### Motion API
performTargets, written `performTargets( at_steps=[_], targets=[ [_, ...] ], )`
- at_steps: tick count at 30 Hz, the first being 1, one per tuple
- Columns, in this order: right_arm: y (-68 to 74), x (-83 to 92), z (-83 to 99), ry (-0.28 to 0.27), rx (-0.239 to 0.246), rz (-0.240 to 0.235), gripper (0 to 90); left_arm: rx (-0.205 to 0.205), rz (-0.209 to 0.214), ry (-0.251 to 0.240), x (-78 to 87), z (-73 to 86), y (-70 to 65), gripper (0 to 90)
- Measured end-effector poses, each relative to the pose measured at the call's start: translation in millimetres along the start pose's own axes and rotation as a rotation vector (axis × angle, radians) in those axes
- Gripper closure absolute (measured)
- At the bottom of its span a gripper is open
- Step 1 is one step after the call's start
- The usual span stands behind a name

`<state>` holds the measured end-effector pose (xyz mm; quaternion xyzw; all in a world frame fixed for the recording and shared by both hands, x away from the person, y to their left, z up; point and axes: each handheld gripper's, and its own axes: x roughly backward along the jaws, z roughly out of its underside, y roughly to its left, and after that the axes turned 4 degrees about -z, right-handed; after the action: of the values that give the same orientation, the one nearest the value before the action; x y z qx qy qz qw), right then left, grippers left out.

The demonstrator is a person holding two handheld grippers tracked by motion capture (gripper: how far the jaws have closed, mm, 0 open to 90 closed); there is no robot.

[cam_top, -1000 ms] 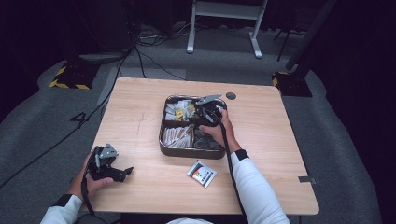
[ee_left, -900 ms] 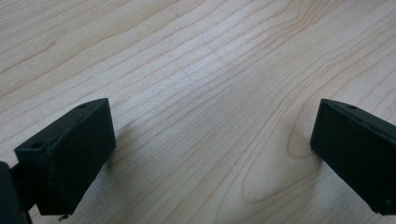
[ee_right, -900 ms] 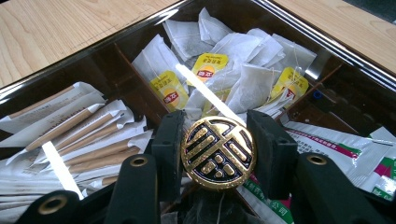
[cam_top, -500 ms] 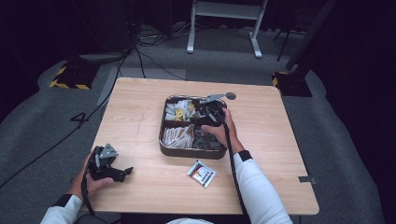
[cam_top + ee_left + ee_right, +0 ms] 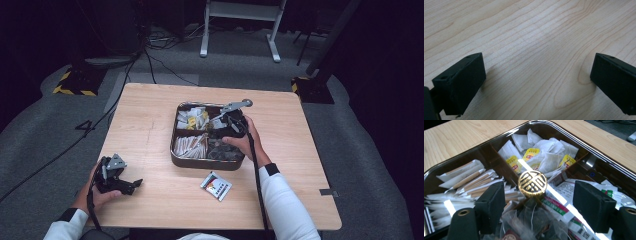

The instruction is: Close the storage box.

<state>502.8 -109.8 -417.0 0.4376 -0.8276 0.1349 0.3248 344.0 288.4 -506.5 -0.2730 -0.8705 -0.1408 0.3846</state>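
A dark metal tray [image 5: 204,165] with four compartments sits mid-table, a round brass knob [image 5: 532,183] at its centre. It holds white tea bags [image 5: 544,155], paper stick sachets [image 5: 465,180], printed sachets [image 5: 565,192] and mesh bags [image 5: 531,220]. My right gripper [image 5: 226,126] hovers over the tray's right half. In the right gripper view the right gripper [image 5: 541,205] is open; its jaws have just been opening, and the pads press on nothing, with the knob showing beyond the gap. My left gripper [image 5: 131,184] rests on the table at the front left. In its own view the left gripper [image 5: 536,82] stands open over bare wood.
A small printed packet [image 5: 216,185] lies on the wooden table [image 5: 150,115] just in front of the tray. Cables and a metal stand [image 5: 240,25] are on the floor beyond the table's far edge.
The right gripper has lifted a little over the tray and shifted slightly to the right. The left hand and its gripper have stayed put.
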Motion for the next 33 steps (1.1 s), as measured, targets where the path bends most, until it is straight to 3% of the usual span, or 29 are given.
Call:
performTargets(
  at_steps=[12, 15, 30, 33],
  targets=[
    [4.6, 21.0, 9.5, -0.007, 0.046, 0.008, 20.5, 0.001, 0.000, 0.000, 0.0, 0.0, -0.1, 0.4],
    [4.2, 25.1, 14.6, 0.012, 0.062, 0.039, 19.3, 0.000, -0.001, 0.000, 0.0, 0.0, 0.0, 0.4],
    [6.4, 51.8, 32.7, 0.036, 0.111, 0.074, 19.9, 0.000, 0.000, 0.000, 0.0, 0.0, 0.0, 0.4],
    [7.2, 57.7, 37.3, 0.044, 0.122, 0.103, 20.4, 0.000, 0.000, 0.000, 0.0, 0.0, 0.0, 0.4]
  ],
)
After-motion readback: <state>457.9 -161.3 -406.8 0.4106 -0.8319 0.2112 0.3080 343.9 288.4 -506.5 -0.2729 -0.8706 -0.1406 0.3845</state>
